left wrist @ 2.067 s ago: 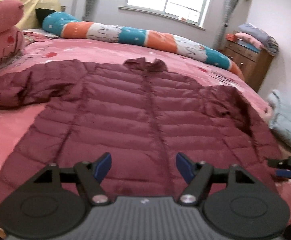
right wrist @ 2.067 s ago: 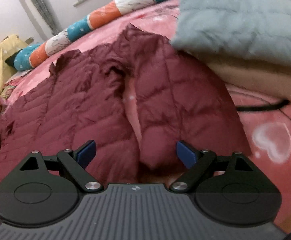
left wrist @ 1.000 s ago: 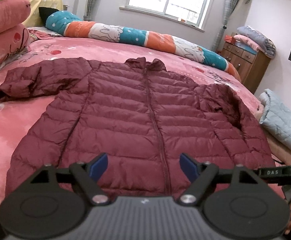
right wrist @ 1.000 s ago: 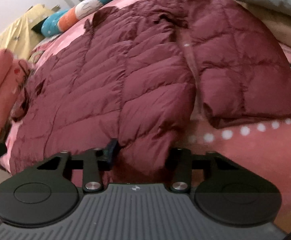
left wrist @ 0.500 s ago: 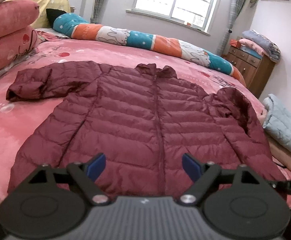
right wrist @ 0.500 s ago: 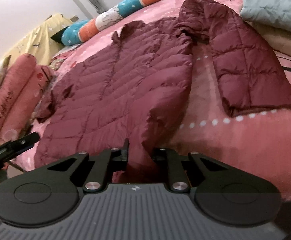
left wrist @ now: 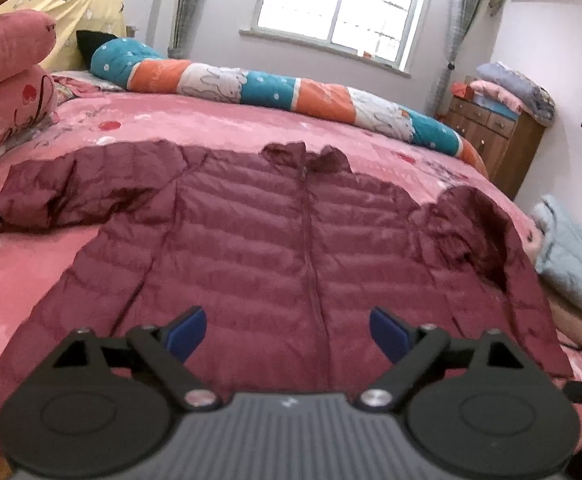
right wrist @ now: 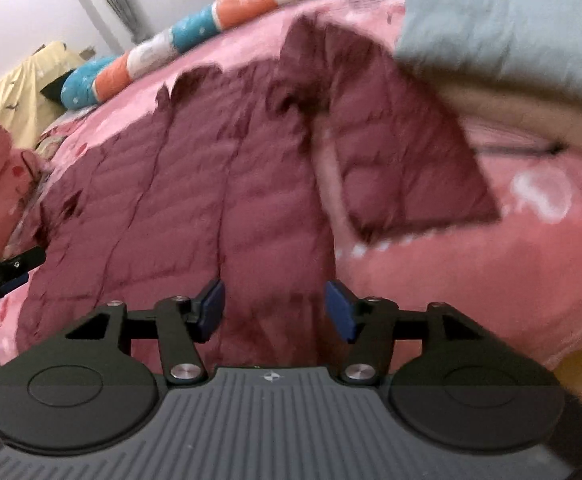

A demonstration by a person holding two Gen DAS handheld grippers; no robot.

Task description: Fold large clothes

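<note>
A maroon puffer jacket [left wrist: 251, 248] lies flat, front up and zipped, on the pink bed [left wrist: 211, 128]. Its one sleeve [left wrist: 71, 188] stretches out to the left; the other sleeve [right wrist: 403, 168] lies angled beside the body. My left gripper [left wrist: 287, 332] hovers over the middle of the hem, its jaws opening with nothing gripped. My right gripper [right wrist: 275, 308] is at the jacket's [right wrist: 211, 184] right hem corner. Its jaws are opening; the fabric lies between the blue pads [right wrist: 211, 306], which no longer pinch it. The left gripper's [right wrist: 7, 268] tip shows at the far left edge.
A long teal, orange and white bolster [left wrist: 291, 88] runs along the bed's far side. Pink pillows [left wrist: 7, 80] are stacked at the left. A folded pale blue quilt [right wrist: 511, 20] lies right of the jacket, with a black cable [right wrist: 531, 146] under it. A wooden dresser [left wrist: 495, 140] stands beyond.
My right gripper was shut on the jacket's hem corner and has now let go, with its jaws apart. The left gripper has shifted a little and spread wider.
</note>
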